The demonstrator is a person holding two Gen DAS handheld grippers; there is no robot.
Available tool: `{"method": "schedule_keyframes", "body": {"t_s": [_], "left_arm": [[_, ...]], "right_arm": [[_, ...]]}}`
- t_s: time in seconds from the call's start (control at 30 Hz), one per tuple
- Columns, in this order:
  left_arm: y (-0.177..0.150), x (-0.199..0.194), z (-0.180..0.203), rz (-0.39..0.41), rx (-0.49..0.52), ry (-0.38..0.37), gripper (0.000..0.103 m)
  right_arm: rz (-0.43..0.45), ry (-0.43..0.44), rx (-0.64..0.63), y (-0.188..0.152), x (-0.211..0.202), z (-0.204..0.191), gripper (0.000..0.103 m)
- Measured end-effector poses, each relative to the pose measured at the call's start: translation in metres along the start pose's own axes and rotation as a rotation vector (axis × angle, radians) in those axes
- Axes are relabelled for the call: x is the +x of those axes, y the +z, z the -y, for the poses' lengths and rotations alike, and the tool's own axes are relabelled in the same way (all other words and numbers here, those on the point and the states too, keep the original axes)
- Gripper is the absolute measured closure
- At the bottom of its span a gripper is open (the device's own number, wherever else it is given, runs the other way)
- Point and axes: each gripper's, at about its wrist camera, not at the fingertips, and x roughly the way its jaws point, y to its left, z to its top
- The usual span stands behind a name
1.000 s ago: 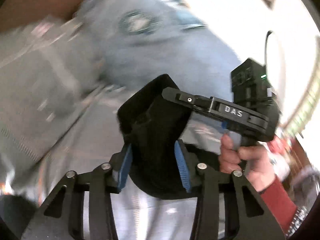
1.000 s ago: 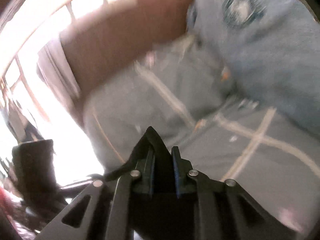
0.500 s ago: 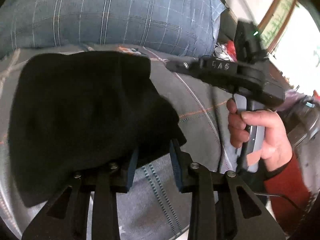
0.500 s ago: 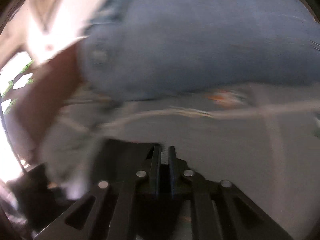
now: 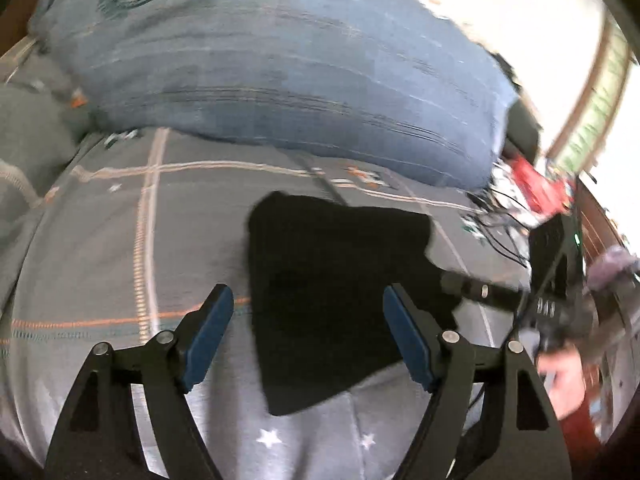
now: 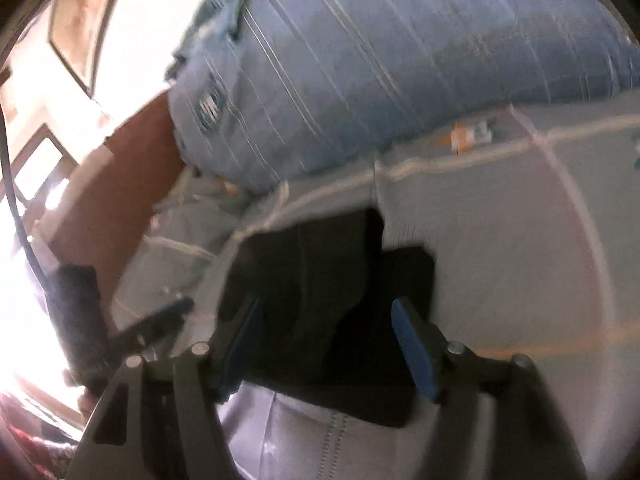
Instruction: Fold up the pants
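Pants (image 5: 336, 292), one folded black bundle, between two spread grippers (image 5: 306, 334) (image 6: 326, 344)

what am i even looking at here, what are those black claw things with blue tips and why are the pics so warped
Those claws are hand-held grippers, one in each of a person's hands. Each carries a fisheye camera looking forward along its two fingers, which is why the pictures bulge.

The left camera shows the left gripper with its blue-padded fingers spread open, holding nothing. Below it, black pants lie folded on a grey patterned bedsheet, with a big blue pillow behind. At the right edge you see the other gripper and the person's right hand on its handle.

The right camera shows the right gripper, also open and empty, above the same pants. Both views are motion-blurred.
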Motion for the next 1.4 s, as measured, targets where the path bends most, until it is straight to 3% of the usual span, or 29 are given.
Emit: {"method": "schedule_keyframes", "body": {"t_s": [0.07, 0.17, 0.23, 0.4, 0.67, 0.87, 1.2, 1.4], "left_arm": [[-0.004, 0.001, -0.006, 0.000, -0.003, 0.000, 0.026], [-0.004, 0.005, 0.003, 0.003, 0.040, 0.000, 0.026], [-0.007, 0.012, 0.009, -0.013, 0.055, -0.012, 0.026], [-0.018, 0.041, 0.015, -0.102, 0.039, -0.009, 0.026], [0.006, 0.029, 0.020, -0.033, 0.105, 0.054, 0.026], [0.019, 0.046, 0.027, -0.022, 0.140, 0.104, 0.026], [0.025, 0.077, 0.027, -0.059, 0.148, 0.119, 0.025], [0.025, 0.091, 0.028, -0.072, 0.143, 0.131, 0.017]], "right_arm": [[0.010, -0.049, -0.057, -0.002, 0.002, -0.011, 0.092], [0.070, -0.013, -0.091, -0.002, -0.025, -0.021, 0.093], [0.102, -0.066, -0.126, -0.006, -0.041, -0.027, 0.093], [0.020, -0.180, -0.061, -0.016, -0.015, 0.002, 0.087], [0.134, -0.184, -0.139, 0.004, -0.046, -0.022, 0.074], [0.129, -0.196, -0.203, 0.018, -0.017, -0.039, 0.074], [0.060, -0.214, -0.165, 0.018, 0.019, -0.019, 0.077], [0.045, -0.235, -0.147, 0.016, 0.025, -0.009, 0.077]]}}
